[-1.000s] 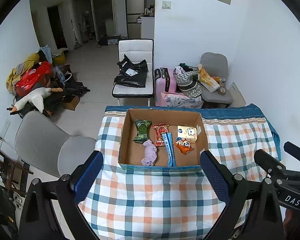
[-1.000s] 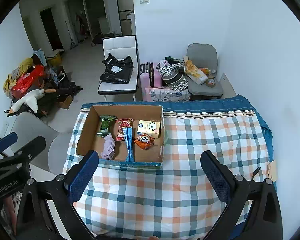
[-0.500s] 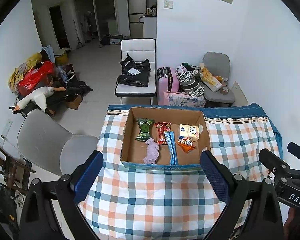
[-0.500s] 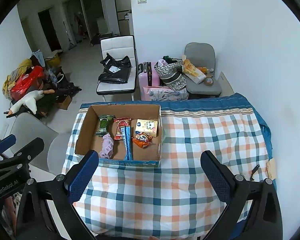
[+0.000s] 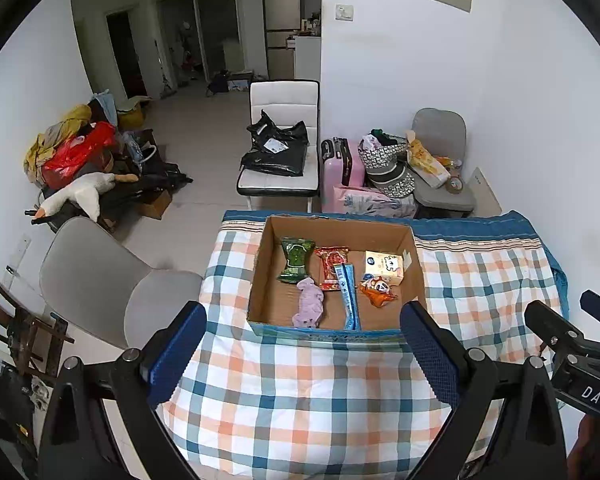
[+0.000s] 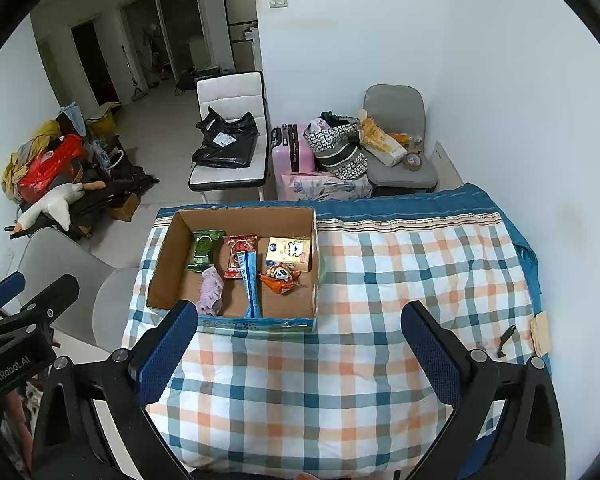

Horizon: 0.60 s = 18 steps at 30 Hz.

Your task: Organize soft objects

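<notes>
An open cardboard box sits on the checked cloth of the table. In it lie a green packet, a red packet, a blue stick pack, a lilac soft toy, an orange panda packet and a cream tissue pack. My left gripper and right gripper are both open and empty, held above the table's near side, short of the box.
A grey chair stands left of the table. A white chair with black bags, a pink suitcase and a loaded grey chair stand behind it. A white wall runs on the right. A clutter pile lies far left.
Both grippers have drawn back and risen slightly, so the box looks a little smaller and farther. Nothing in the box has moved. Both stay open.
</notes>
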Each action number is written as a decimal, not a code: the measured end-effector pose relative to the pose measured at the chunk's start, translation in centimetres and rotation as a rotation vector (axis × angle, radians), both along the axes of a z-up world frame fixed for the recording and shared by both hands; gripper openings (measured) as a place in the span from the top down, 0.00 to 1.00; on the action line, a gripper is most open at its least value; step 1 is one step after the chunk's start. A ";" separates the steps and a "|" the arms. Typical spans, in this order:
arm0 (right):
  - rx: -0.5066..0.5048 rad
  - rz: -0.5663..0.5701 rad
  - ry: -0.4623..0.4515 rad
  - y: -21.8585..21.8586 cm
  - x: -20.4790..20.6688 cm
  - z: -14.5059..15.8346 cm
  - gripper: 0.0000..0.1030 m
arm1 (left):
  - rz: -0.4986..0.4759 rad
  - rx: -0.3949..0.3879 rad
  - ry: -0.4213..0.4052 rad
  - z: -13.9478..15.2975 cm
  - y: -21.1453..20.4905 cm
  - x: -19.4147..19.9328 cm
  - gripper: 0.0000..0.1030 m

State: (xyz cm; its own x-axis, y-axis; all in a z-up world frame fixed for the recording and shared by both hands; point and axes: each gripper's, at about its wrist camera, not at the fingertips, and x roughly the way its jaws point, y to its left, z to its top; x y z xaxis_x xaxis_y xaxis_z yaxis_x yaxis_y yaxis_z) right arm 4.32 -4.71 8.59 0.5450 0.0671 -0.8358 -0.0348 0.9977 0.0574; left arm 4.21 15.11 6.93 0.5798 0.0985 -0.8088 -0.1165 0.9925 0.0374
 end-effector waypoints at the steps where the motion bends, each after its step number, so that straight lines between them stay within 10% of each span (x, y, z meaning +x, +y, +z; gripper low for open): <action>1: 0.002 0.000 0.001 0.0 0.0 0.0 0.00 | 0.001 -0.001 0.001 0.0 0.0 0.1 0.04; 18: 0.002 -0.001 0.002 -0.1 0.0 0.0 0.00 | 0.002 0.005 0.003 0.2 0.3 -0.1 0.04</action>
State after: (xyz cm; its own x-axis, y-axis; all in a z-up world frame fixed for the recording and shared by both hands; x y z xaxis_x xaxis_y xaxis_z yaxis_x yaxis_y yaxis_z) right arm 4.27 -4.81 8.59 0.5432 0.0681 -0.8369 -0.0340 0.9977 0.0590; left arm 4.13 15.41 7.17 0.5774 0.1035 -0.8099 -0.1185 0.9921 0.0423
